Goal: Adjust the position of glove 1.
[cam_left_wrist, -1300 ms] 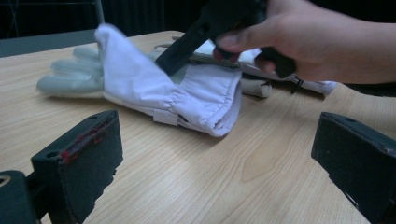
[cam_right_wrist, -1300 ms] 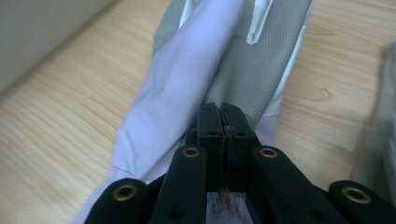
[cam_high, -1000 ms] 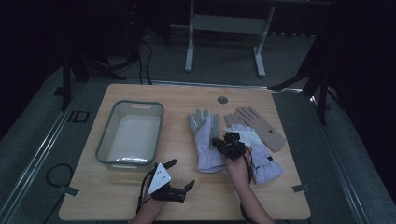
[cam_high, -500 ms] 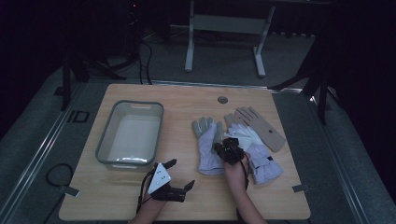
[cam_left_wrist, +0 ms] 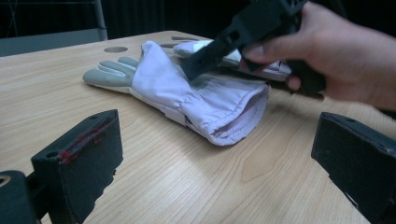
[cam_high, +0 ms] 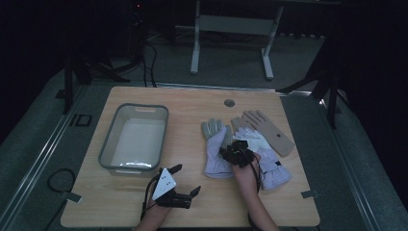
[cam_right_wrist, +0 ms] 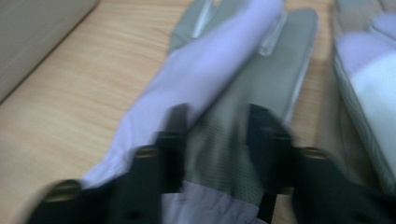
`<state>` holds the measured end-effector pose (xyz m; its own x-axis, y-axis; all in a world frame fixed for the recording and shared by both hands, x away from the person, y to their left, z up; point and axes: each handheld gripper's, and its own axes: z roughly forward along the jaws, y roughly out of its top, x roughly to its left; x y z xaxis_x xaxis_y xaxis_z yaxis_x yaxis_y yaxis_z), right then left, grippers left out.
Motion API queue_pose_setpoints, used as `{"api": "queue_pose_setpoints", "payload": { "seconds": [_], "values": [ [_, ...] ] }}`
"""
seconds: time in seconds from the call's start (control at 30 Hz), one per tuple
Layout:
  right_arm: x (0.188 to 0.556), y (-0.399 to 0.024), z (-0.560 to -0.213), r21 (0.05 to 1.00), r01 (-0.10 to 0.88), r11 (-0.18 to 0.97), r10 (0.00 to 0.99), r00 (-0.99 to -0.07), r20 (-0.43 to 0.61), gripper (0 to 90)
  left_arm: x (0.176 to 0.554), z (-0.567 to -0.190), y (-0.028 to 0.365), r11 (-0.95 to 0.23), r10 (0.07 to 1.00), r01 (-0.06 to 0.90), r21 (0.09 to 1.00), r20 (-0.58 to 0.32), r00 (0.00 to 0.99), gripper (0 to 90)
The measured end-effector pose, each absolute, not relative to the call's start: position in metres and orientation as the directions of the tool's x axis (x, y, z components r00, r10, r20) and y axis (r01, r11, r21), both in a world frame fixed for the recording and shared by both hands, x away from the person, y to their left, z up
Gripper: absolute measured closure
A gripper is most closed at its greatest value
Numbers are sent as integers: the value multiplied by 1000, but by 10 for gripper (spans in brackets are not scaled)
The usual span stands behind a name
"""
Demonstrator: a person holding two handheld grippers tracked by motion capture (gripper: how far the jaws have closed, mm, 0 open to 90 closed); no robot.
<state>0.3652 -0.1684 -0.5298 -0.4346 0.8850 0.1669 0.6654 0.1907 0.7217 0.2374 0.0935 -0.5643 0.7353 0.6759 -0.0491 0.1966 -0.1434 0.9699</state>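
A lavender glove with a grey palm [cam_high: 216, 149] lies at the table's middle, one side folded over itself. My right gripper [cam_high: 235, 153] sits low over its right edge; its own view is blurred, with the jaws open on either side of the grey fabric [cam_right_wrist: 217, 135]. My left gripper [cam_high: 185, 186] rests near the front edge, open wide with nothing in it. From there I look at the glove's cuff [cam_left_wrist: 224, 116] and at the right gripper [cam_left_wrist: 203, 58] in a hand above it. A second lavender and white glove [cam_high: 269, 163] and a tan glove [cam_high: 267, 129] lie to the right.
A grey plastic bin [cam_high: 108, 144] stands on the left half of the wooden table [cam_high: 110, 207]. A round hole [cam_high: 229, 103] is in the tabletop near the far edge. Table legs and cables stand in the dark beyond.
The grey-palmed glove has shifted slightly to the right and nearer. The right gripper has dipped a little toward it. The left gripper has stayed put.
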Motion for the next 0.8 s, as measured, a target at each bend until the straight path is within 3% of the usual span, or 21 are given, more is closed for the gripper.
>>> {"api": "queue_pose_setpoints", "payload": {
  "seconds": [0.07,0.3,0.53,0.8],
  "values": [
    [365,-171,-521,733,647,211,874,-460,155,472,237,-564,93,-143,676,196,970,-49,736,19],
    [367,-193,-488,751,603,271,839,-530,123,434,237,-564,93,-142,676,196,970,-50,735,19],
    [365,-224,-469,756,562,337,813,-579,68,450,237,-564,93,-142,676,196,970,-50,735,19],
    [365,-268,-472,728,584,358,841,-541,21,492,238,-564,94,-137,676,203,970,-58,734,19]
  ]
}}
